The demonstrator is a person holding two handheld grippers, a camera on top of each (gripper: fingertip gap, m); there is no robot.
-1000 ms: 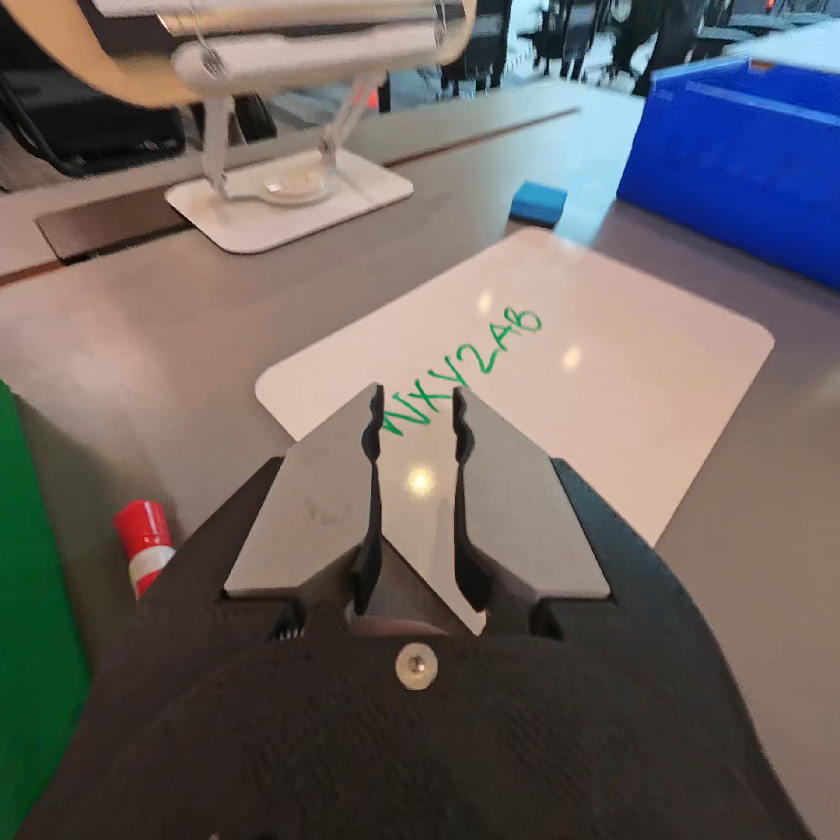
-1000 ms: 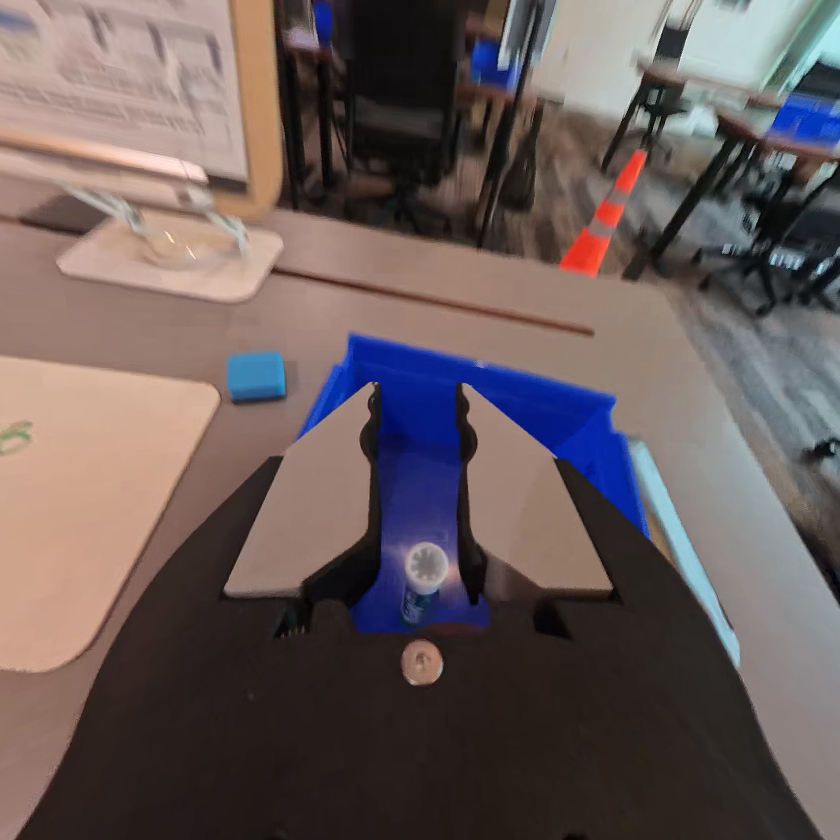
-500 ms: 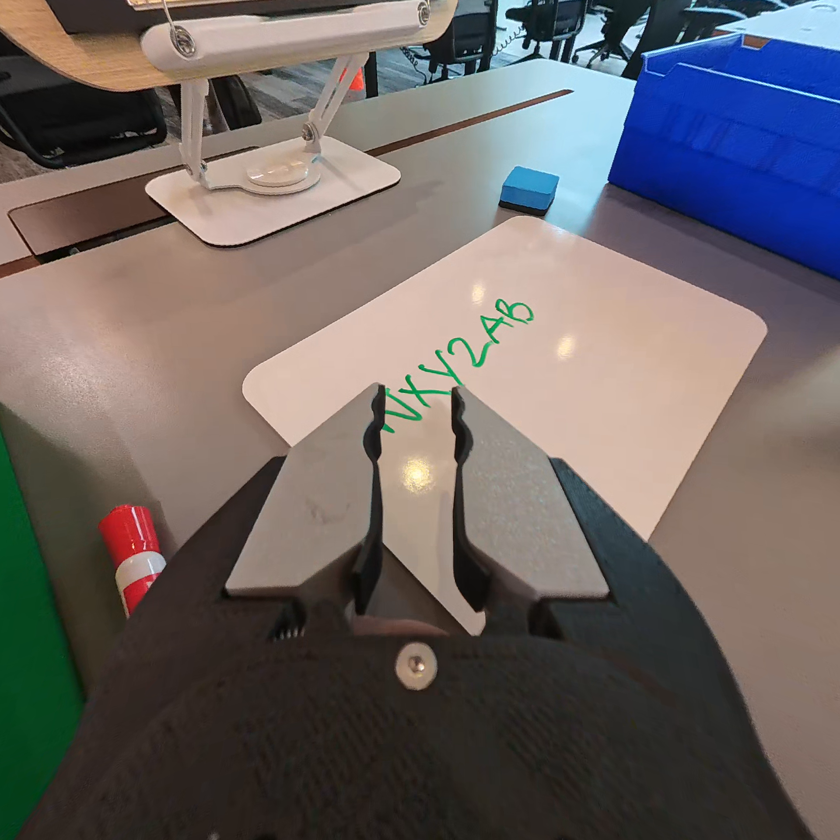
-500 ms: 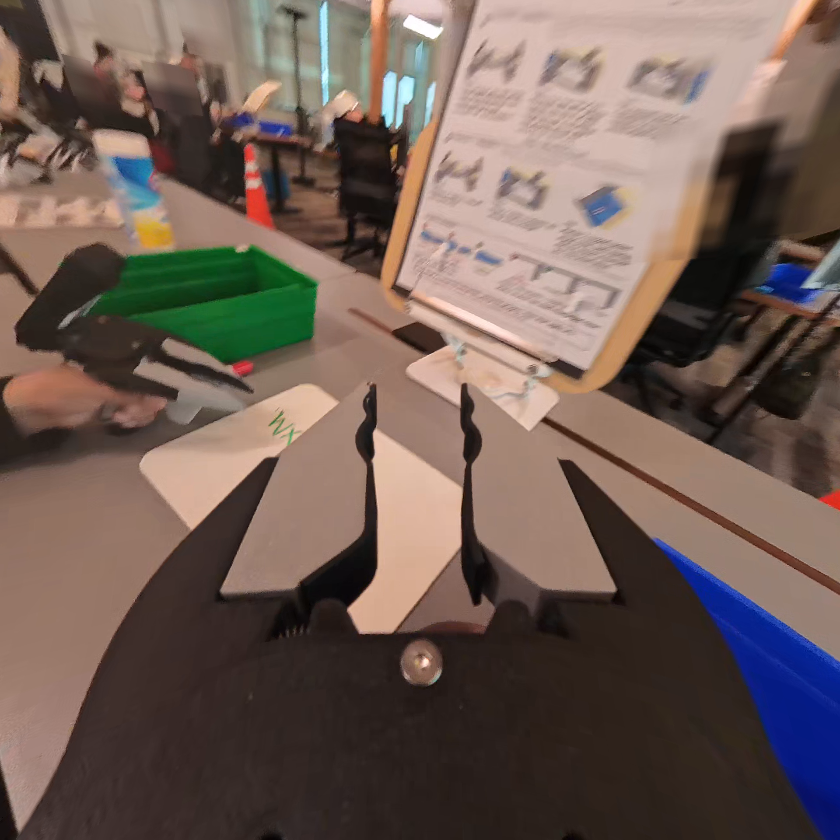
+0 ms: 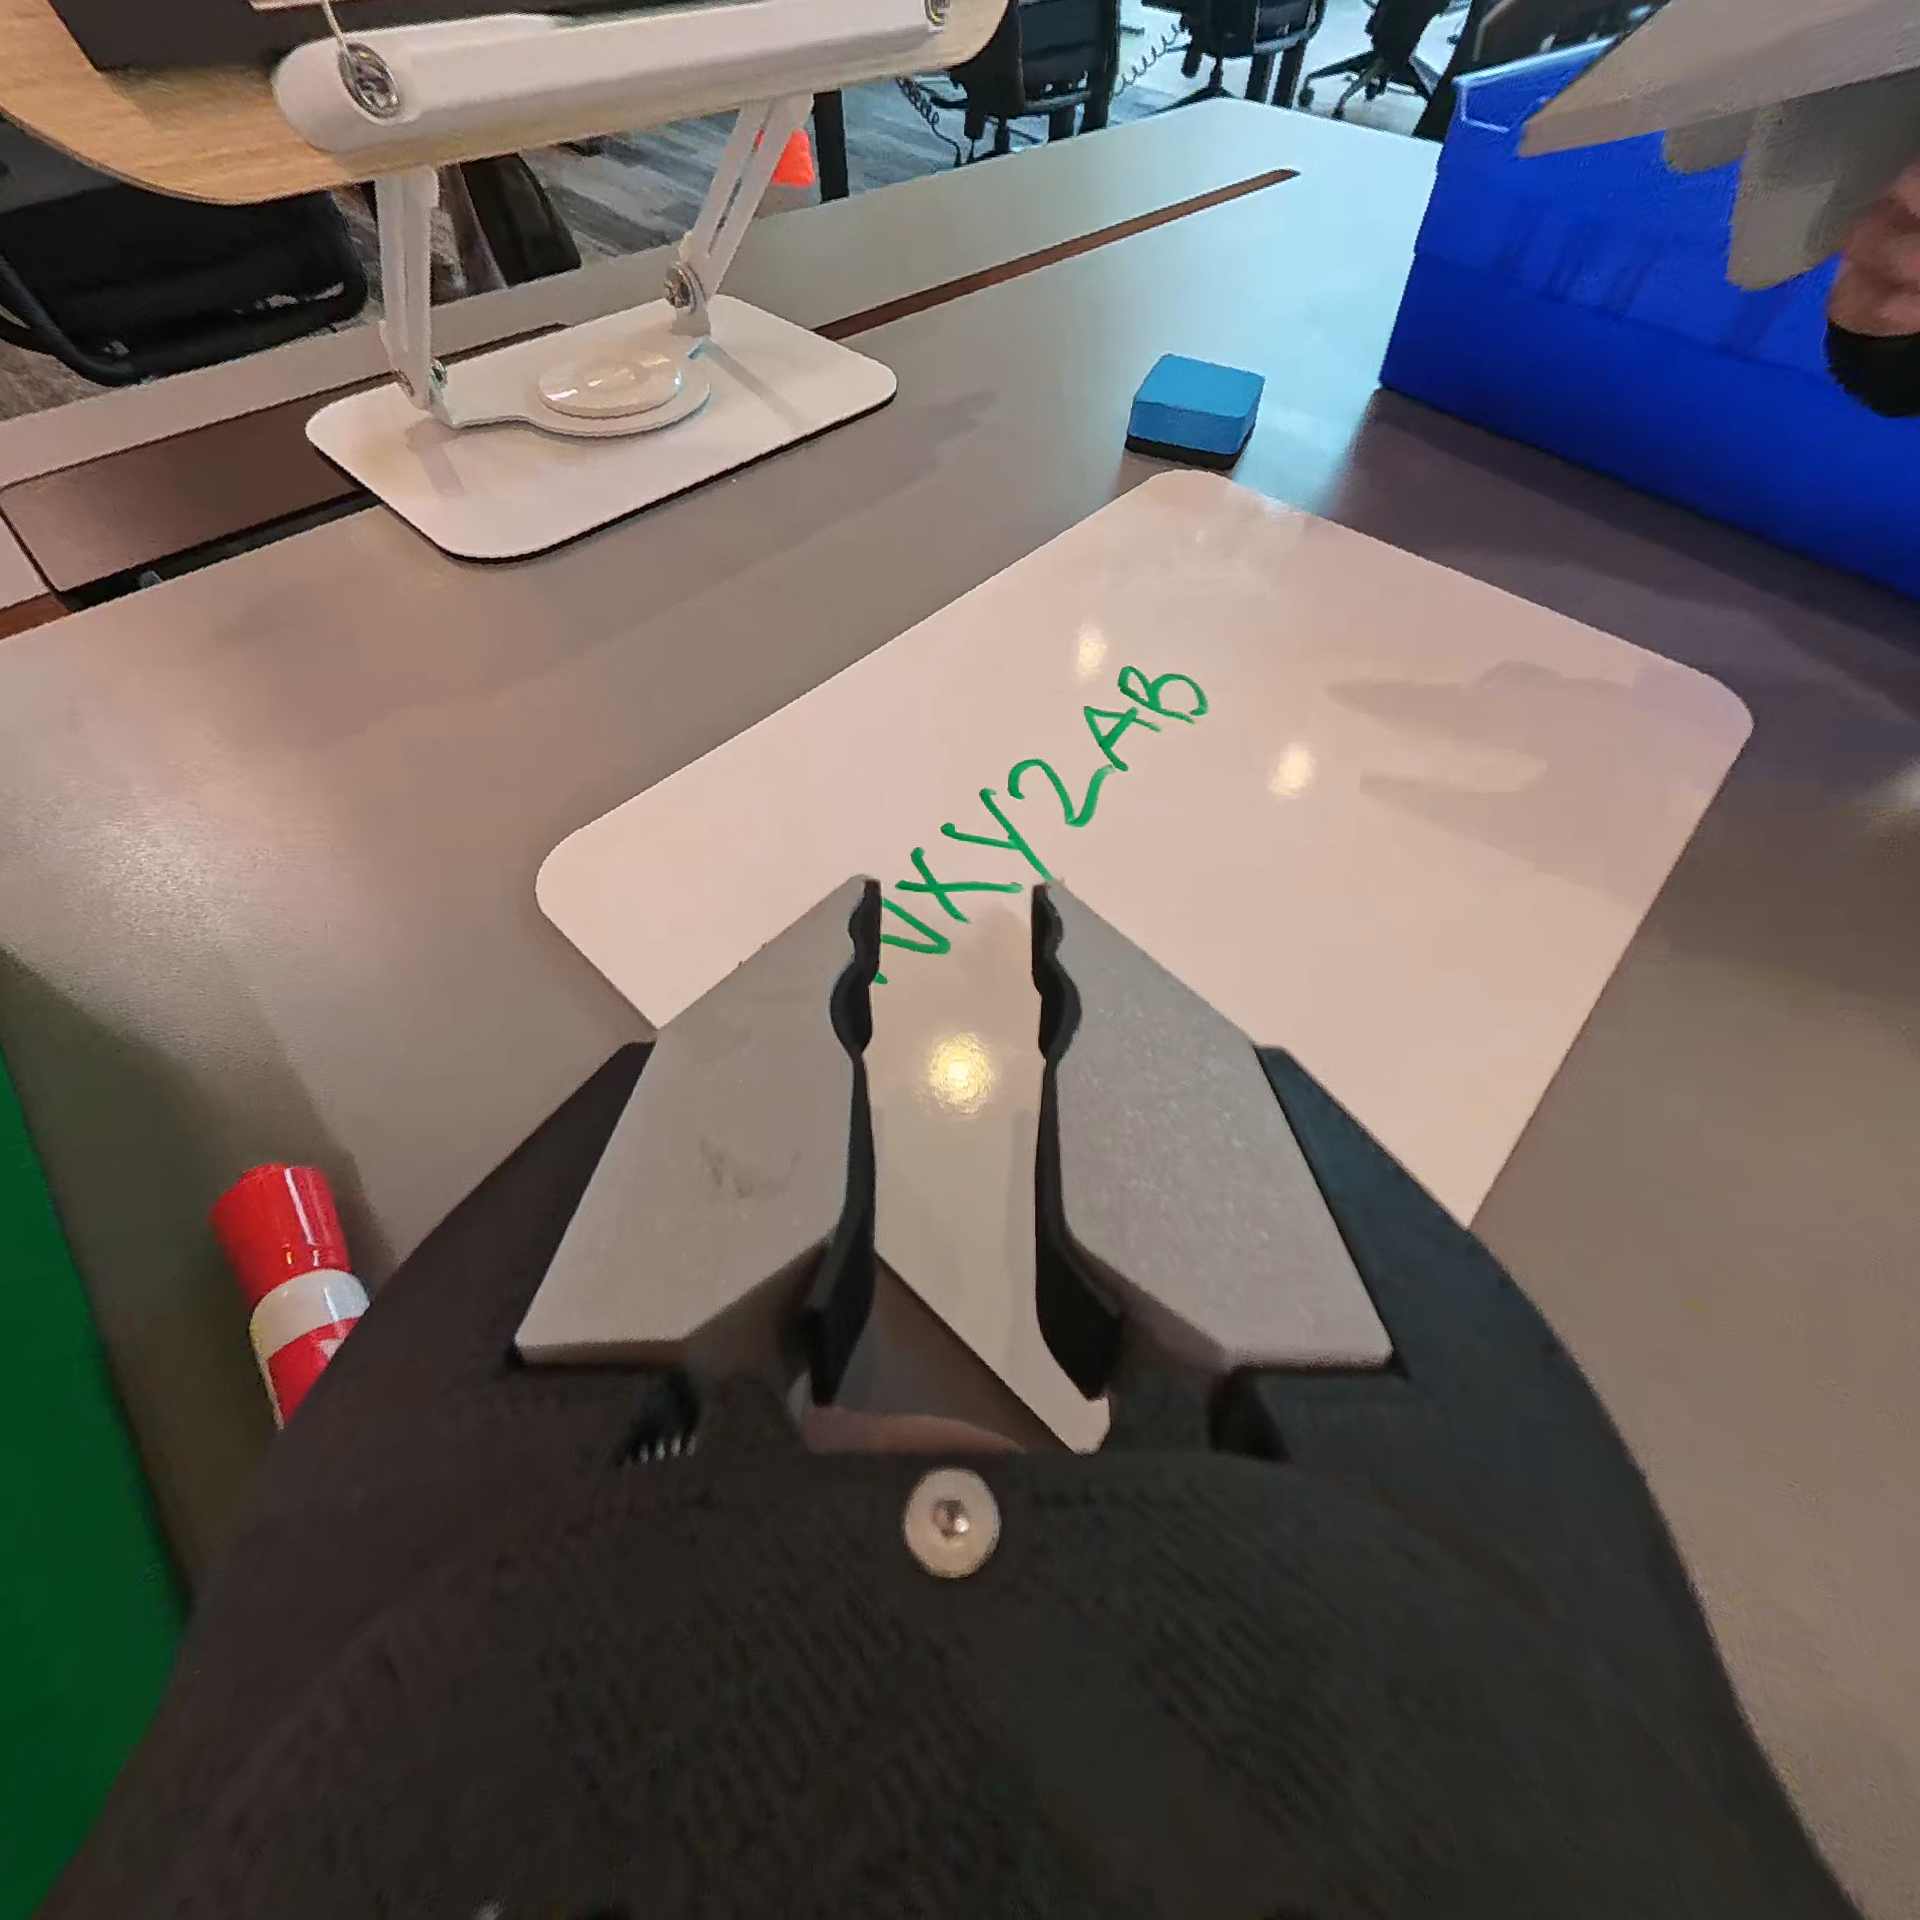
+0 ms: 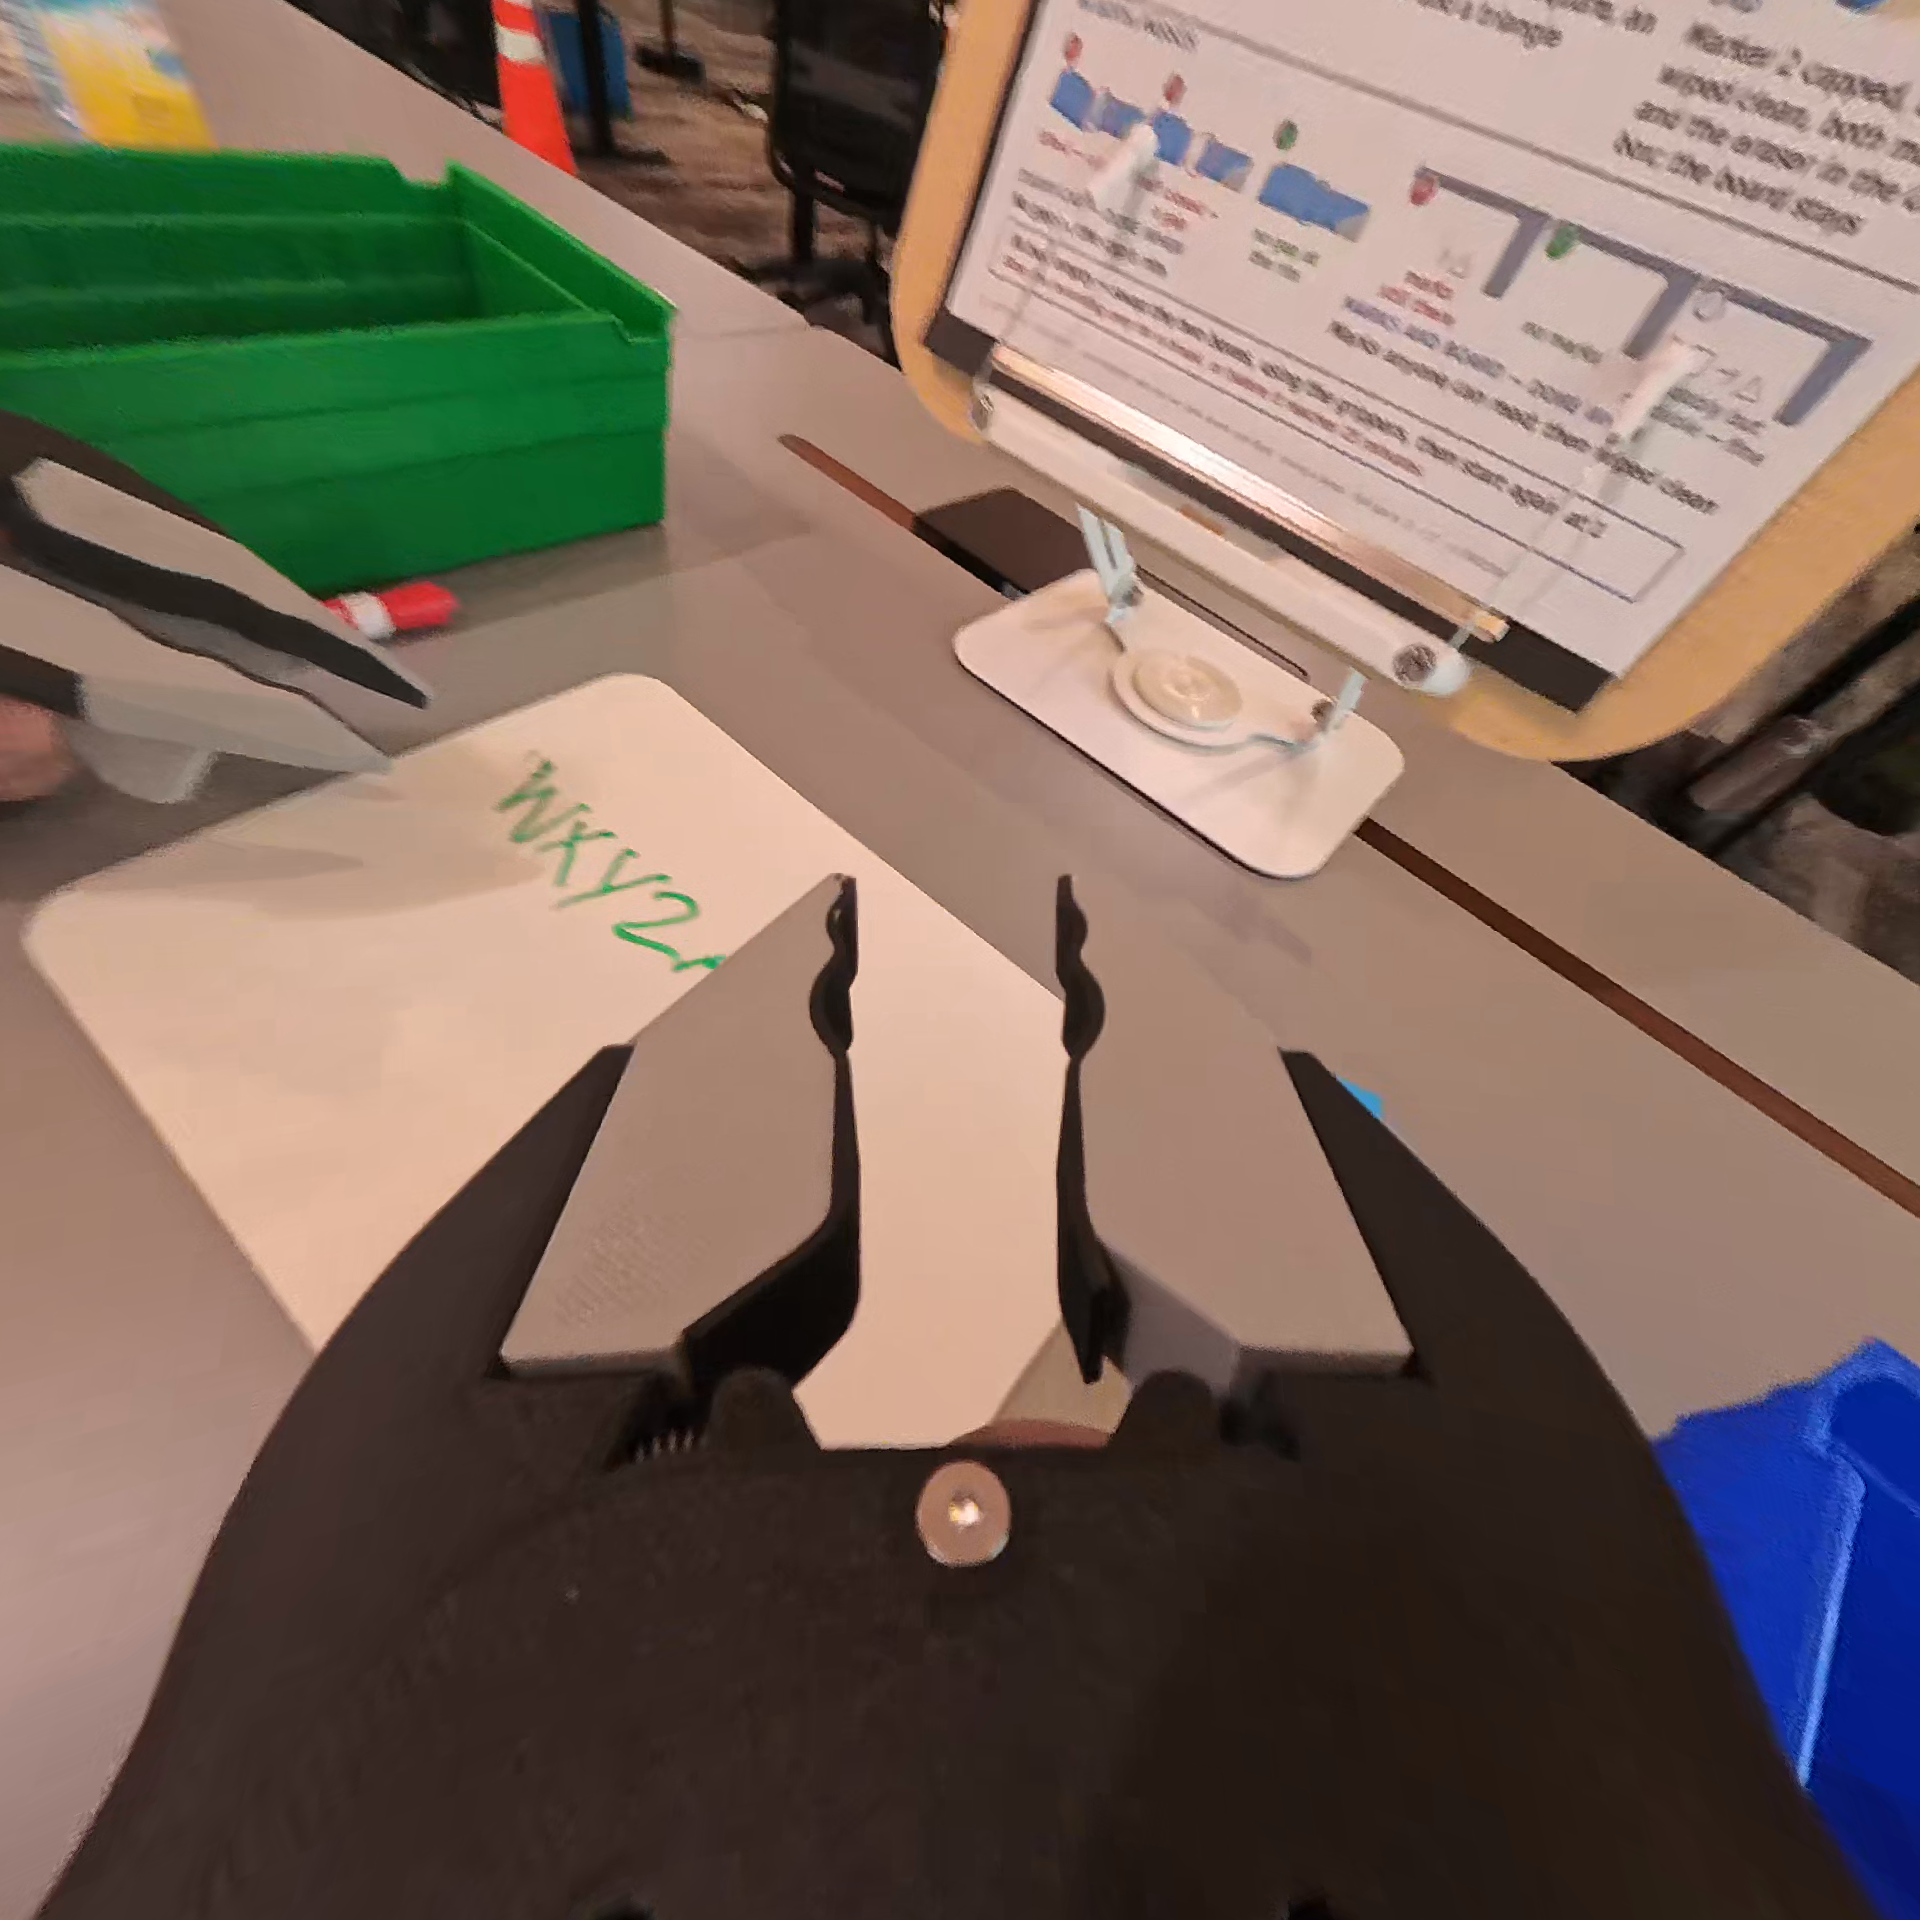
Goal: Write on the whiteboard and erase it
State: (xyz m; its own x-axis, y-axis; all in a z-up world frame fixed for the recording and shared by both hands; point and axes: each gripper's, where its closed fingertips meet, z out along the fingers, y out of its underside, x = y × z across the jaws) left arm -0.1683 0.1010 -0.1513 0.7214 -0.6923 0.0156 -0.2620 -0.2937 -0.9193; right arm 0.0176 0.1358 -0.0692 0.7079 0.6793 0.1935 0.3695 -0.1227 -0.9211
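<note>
The whiteboard (image 5: 1351, 935) lies flat on the grey table and bears a line of green writing (image 5: 1049, 810). My left gripper (image 5: 951, 894) hovers over its near left part, open and empty. My right gripper (image 6: 951, 894) is open and empty over the board's (image 6: 312, 1039) other end, close to the writing (image 6: 592, 862). One of its fingers (image 5: 1745, 83) shows at the top right of the left wrist view. The blue eraser (image 5: 1195, 405) sits on the table just beyond the board. A red-capped marker (image 5: 286, 1268) lies left of the board, by the green bin.
A blue bin (image 5: 1621, 343) stands right of the board and a green bin (image 6: 343, 416) left of it. A white stand (image 5: 603, 416) holding an instruction sheet (image 6: 1455, 260) stands behind the board. My left gripper (image 6: 405, 732) reaches in from the left of the right wrist view. Some 20 centimeters of space lies between my two pairs of fingers.
My right gripper has swung from over the blue bin to the left and now sits over the whiteboard. My left gripper has hardly moved.
</note>
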